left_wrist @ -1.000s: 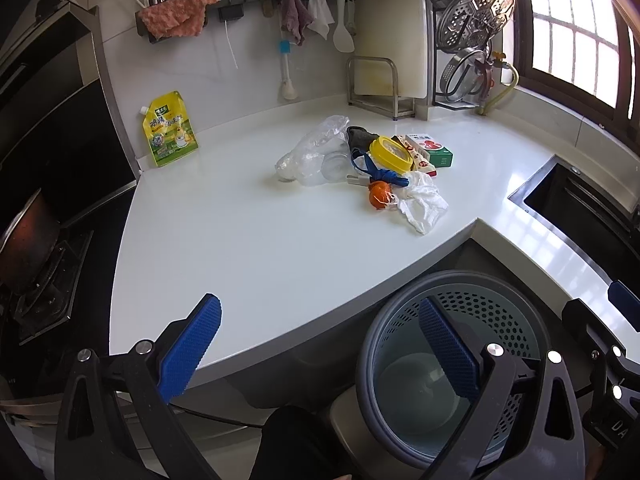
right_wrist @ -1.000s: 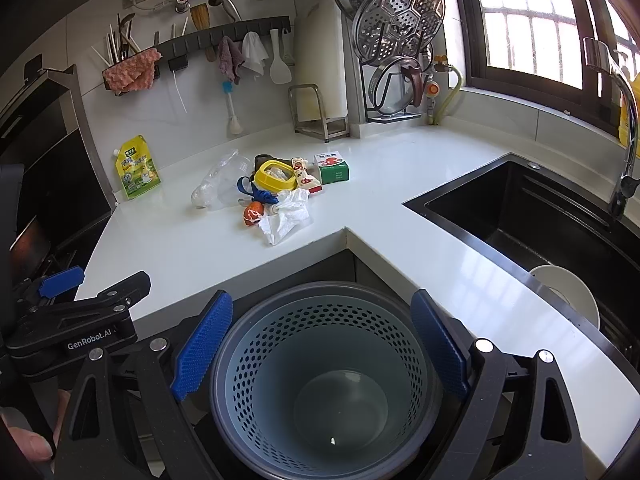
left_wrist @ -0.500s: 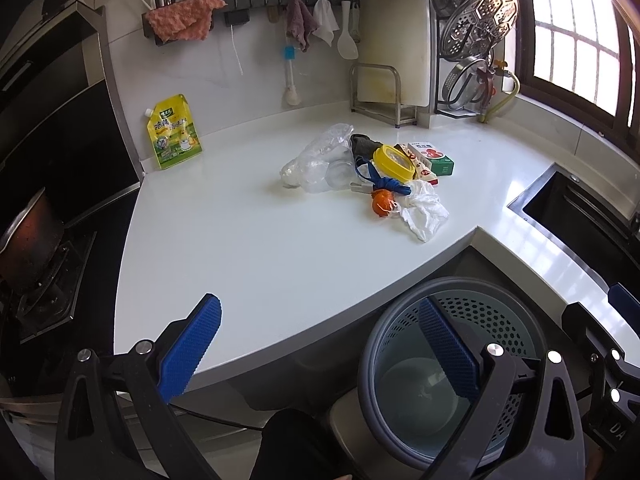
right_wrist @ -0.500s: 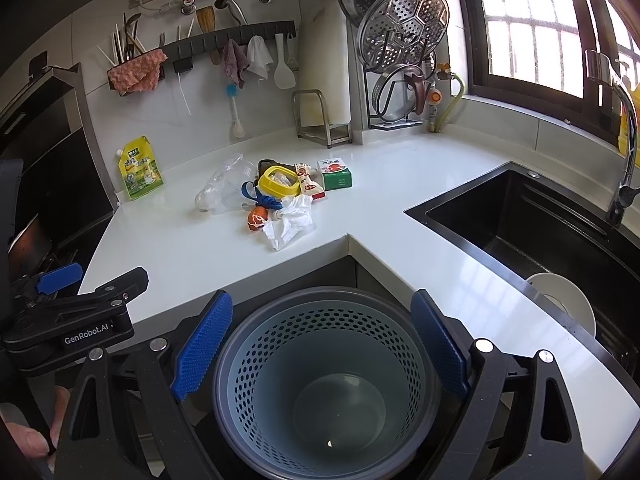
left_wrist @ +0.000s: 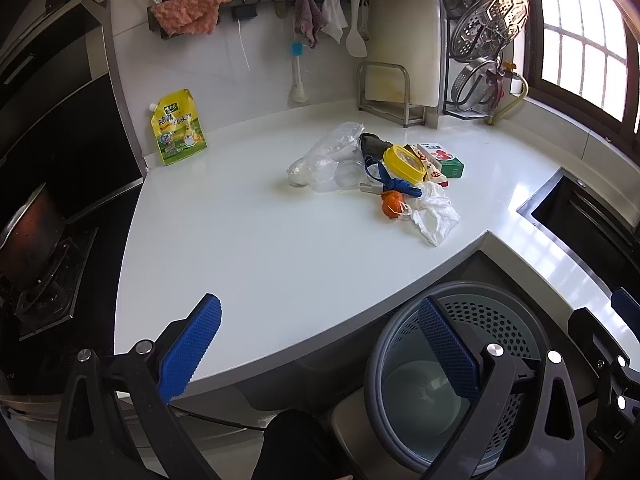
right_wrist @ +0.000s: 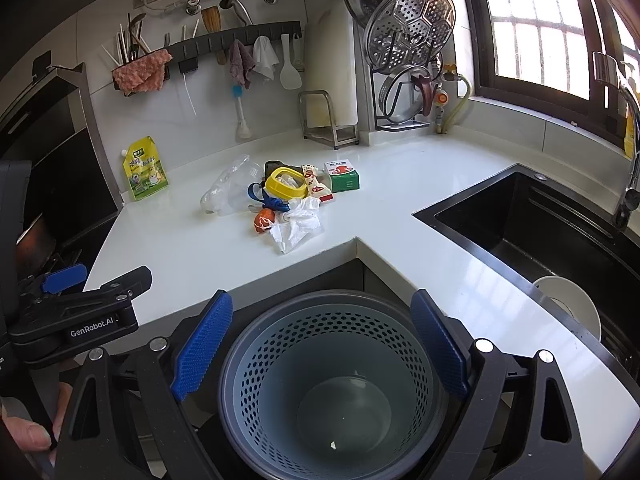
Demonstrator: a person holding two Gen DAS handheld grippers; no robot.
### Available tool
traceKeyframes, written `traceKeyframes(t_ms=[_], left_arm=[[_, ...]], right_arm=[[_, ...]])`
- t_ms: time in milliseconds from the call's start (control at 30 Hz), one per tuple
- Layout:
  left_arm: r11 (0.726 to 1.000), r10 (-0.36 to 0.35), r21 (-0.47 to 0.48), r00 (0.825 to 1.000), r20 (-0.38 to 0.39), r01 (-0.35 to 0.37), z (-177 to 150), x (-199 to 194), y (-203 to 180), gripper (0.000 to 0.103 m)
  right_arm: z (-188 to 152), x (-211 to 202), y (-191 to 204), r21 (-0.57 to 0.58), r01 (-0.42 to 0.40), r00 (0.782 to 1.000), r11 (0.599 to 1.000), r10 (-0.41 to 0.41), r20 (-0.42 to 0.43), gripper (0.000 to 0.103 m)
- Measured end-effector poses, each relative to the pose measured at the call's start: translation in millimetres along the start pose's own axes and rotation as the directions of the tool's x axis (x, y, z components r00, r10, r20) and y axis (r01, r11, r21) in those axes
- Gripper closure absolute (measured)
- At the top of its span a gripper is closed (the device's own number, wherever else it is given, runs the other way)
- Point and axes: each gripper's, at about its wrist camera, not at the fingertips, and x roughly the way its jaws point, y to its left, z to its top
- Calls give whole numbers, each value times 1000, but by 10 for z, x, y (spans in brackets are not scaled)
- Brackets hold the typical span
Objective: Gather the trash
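Left hand-held gripper [left_wrist: 320, 354]: blue ribbed pads spread wide, nothing between them, poised over the near edge of the white counter [left_wrist: 240, 248]. Right hand-held gripper [right_wrist: 322, 350]: also wide open and empty, hanging directly above the grey-blue perforated plastic bin [right_wrist: 328, 380], which stands on the floor below the counter's inside corner and looks empty.

Trash pile, left to right in the left wrist view: crumpled clear plastic bag [left_wrist: 324, 160], yellow round plastic lid [left_wrist: 402, 162] over a blue cord [left_wrist: 396, 186], small orange object in white netting [left_wrist: 392, 207], crumpled white tissue [left_wrist: 436, 216], red-and-white wrapper [left_wrist: 434, 170], green-and-white carton [left_wrist: 444, 160].

Key relation: pile lies ahead of both grippers, mid-counter, well apart from either. From the left gripper it sits forward and to the right; from the right gripper, forward and slightly left. Pile's long axis runs roughly left-right across both views. Tissue is the nearest piece to the counter edge and bin.

Judgement: neither arm clearly nearer; tissue is the likely first pick.
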Motion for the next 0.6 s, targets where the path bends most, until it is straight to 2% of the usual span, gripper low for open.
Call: traceKeyframes(t_ms=[233,600], left_arm=[[1000,-7,4,1000,-13,7,112,243,-23,6],[1000,3,-8,998,-61,-4,365,870,1,6]], right_arm=[[75,349,-10,-10,-14,999,1000,14,-34,16],[338,1016,-179,-1,-19,997,1000,19,-78,16]])
